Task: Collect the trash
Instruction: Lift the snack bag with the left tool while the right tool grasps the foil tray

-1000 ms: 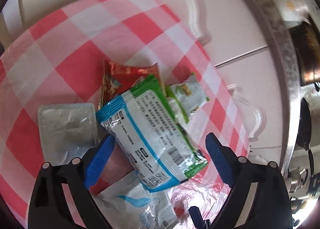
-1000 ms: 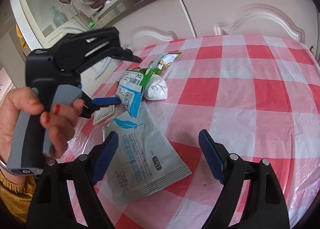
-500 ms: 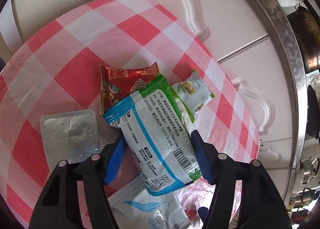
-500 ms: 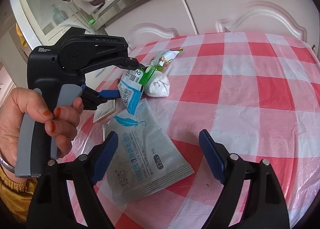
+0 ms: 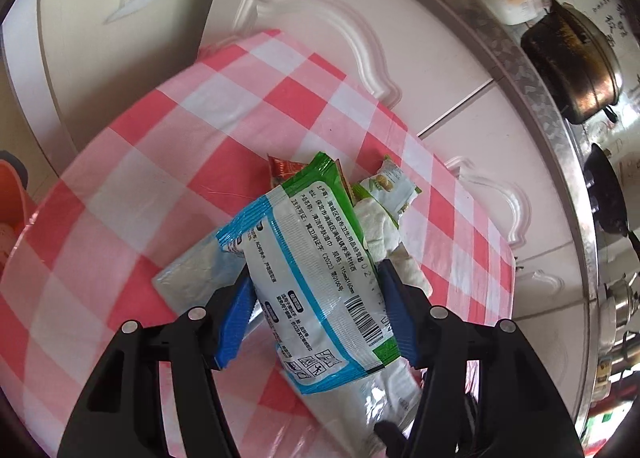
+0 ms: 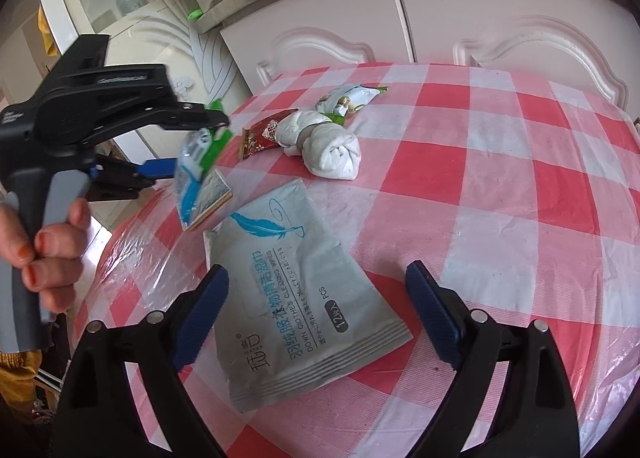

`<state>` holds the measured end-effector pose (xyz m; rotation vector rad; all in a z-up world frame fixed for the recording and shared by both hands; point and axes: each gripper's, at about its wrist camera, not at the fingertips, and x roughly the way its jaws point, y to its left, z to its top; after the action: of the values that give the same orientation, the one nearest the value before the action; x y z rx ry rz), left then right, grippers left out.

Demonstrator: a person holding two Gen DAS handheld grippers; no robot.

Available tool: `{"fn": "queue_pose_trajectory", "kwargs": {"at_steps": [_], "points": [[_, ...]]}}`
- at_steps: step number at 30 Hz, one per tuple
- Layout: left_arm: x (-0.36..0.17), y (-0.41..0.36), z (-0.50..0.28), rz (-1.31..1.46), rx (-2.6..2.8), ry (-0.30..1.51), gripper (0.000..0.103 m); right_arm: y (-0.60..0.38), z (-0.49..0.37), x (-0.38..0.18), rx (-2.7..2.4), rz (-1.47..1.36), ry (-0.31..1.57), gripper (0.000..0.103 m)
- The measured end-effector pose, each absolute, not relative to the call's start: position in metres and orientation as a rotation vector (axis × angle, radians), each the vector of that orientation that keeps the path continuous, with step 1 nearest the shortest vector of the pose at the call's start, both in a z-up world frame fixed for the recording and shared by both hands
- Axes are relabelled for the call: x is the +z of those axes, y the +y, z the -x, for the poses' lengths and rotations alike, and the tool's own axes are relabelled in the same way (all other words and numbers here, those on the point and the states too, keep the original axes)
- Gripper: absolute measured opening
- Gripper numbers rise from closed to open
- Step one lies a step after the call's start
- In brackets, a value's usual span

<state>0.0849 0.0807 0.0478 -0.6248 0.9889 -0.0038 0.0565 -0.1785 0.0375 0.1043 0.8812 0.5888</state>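
Note:
My left gripper (image 5: 314, 278) is closing on a white wipes packet with blue and green edges (image 5: 320, 318); its blue pads press both sides. The packet hangs tilted above the checked tablecloth (image 6: 480, 178). The right wrist view shows that gripper (image 6: 192, 146) at the left, gripped by a hand (image 6: 48, 250), with the packet (image 6: 196, 174) in it. My right gripper (image 6: 316, 278) hovers over a flat grey wipes pouch (image 6: 296, 290), its jaws opening with nothing pinched. On the cloth lie a white tissue wad (image 6: 324, 142), a red wrapper (image 6: 260, 138) and a green-white snack wrapper (image 6: 348, 96).
A silver foil sachet (image 6: 212, 194) sits just under the lifted packet near the table's left edge. White cabinet doors (image 6: 440, 18) stand close behind the round table. A dark pot (image 5: 576, 70) rests on the counter above them.
The left jaws closed onto the blue-green wipes packet and lifted it off the pile, leaving the tissue wad and wrappers behind. The right jaws spread a little wider over the grey pouch.

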Motion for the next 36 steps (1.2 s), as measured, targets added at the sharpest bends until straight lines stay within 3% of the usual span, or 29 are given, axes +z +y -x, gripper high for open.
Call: {"fn": "queue_pose_trajectory", "kwargs": {"at_steps": [18, 22, 26, 33, 36], "points": [[0.045, 0.157, 0.014, 0.406, -0.025, 0.876, 0.061, -0.173, -0.072, 0.064, 0.513, -0.271, 0.813, 0.09], [0.042, 0.174, 0.024, 0.388, -0.018, 0.861, 0.061, -0.165, -0.088, 0.059, 0.48, -0.286, 0.837, 0.074], [0.04, 0.187, 0.031, 0.39, -0.008, 0.839, 0.061, -0.154, -0.096, 0.062, 0.53, -0.328, 0.844, 0.072], [0.032, 0.202, 0.034, 0.431, -0.018, 0.83, 0.061, -0.063, -0.086, 0.063, 0.715, -0.058, 0.866, 0.072], [0.032, 0.208, 0.036, 0.442, -0.022, 0.819, 0.061, -0.029, -0.087, 0.056, 0.771, 0.103, 0.892, 0.077]]}}
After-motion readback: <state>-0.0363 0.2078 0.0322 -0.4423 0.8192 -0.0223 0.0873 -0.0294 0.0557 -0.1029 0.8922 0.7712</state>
